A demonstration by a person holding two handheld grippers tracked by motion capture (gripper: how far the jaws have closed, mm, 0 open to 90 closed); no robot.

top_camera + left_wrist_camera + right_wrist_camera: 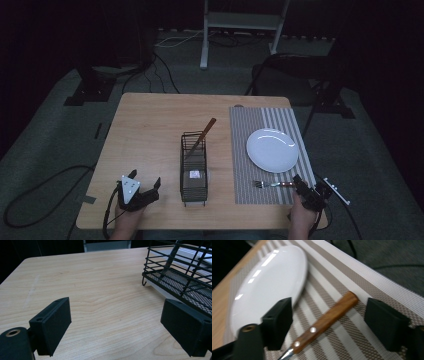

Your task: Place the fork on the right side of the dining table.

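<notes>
Fork (325, 321) lies between the spread, apparently clear jaws — right hand-held gripper (329, 325).

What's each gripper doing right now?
Left gripper: open, empty, above the table.
Right gripper: open, fork lying loose between its jaws.

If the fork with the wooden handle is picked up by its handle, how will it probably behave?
The fork looks stiff: a metal neck riveted into a wooden handle. The handle seems rounded and smooth, so it may slip or turn between flat pads. Lying flat on the striped placemat, it will probably not roll, but held by the handle's end the metal tip may dip.
</notes>
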